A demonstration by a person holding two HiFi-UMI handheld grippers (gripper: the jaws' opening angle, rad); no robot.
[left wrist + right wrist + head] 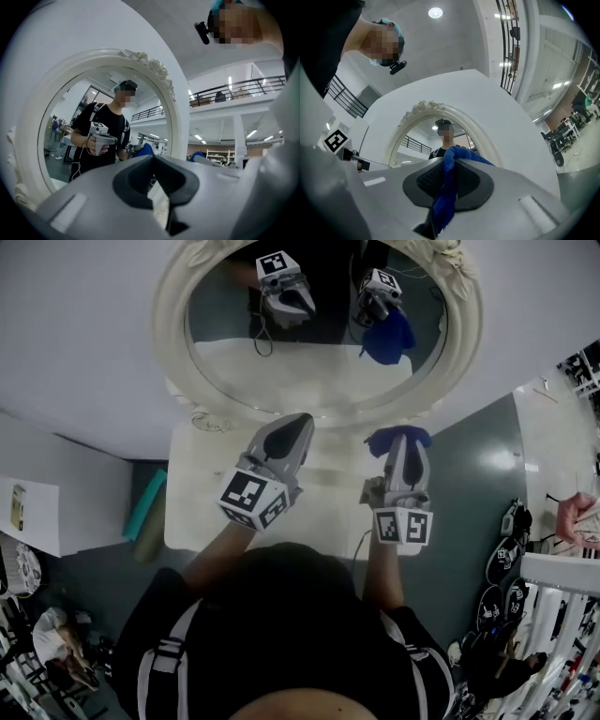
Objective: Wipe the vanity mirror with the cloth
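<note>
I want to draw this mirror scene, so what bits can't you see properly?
Mirror: head view, top cut off by the picture's edge.
Cloth: right tool view, the right tool is shut on it, so only a strip shows.
Table: head view, near side hidden by the person's head.
Whether the mirror is dirty: too fine to tell in any view.

The room was big and industrial-looking: plain white wall (75, 352), dull grey-green floor (469, 484), a white table (192, 493) pushed up against the wall. A teal roll (145, 502) lay beside it. Up top ran a balcony railing (234, 89), strip lights, and one round ceiling light (435, 12).
</note>
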